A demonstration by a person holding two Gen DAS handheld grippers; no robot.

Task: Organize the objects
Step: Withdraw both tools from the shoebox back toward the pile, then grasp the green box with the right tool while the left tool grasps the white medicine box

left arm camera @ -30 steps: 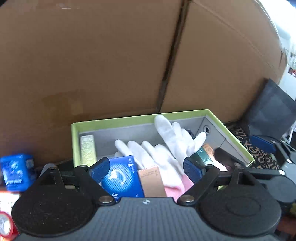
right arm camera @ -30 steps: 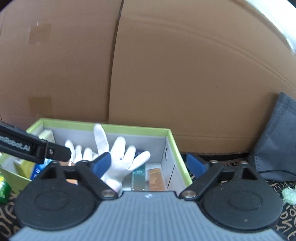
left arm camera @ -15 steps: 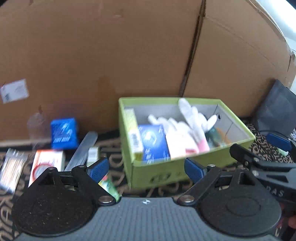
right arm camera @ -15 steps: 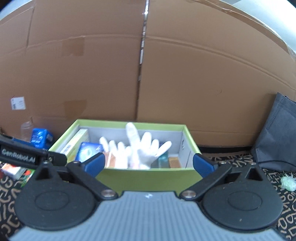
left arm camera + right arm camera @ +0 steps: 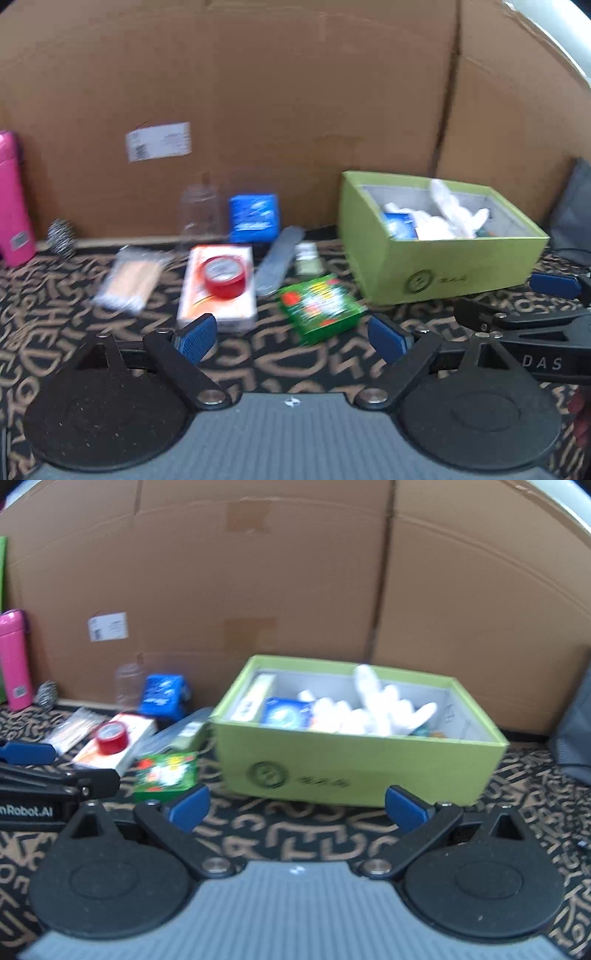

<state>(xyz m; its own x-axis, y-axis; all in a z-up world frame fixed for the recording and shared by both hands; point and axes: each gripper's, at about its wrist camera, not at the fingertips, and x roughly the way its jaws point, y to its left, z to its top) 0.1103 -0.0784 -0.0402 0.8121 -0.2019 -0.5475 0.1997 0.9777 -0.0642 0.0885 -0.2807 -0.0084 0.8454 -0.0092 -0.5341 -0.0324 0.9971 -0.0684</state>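
Note:
A lime-green box point(image 5: 443, 266) point(image 5: 351, 771) stands on the patterned mat, holding white gloves point(image 5: 454, 218) point(image 5: 384, 709) and a blue carton point(image 5: 284, 712). Left of it lie a green packet point(image 5: 319, 306) point(image 5: 166, 771), a red tape roll point(image 5: 224, 275) on a white-orange box point(image 5: 218, 310), a grey strip point(image 5: 279, 254), a blue pack point(image 5: 253, 218) and a bag of sticks point(image 5: 129, 277). My left gripper point(image 5: 291, 338) hangs open just short of the green packet. My right gripper point(image 5: 297, 808) is open in front of the box's near wall. Both hold nothing.
A cardboard wall point(image 5: 295, 92) closes the back. A pink bottle point(image 5: 13, 199) point(image 5: 13, 661) and a clear jar point(image 5: 199, 214) stand against it at the left. A dark grey bag point(image 5: 576, 731) sits right of the box. One right-gripper pad point(image 5: 554, 286) shows at the left view's edge.
Both grippers have pulled back out of the green box toward me. The left one also swung left, bringing the loose items on the mat into view. The right jaws widened slightly.

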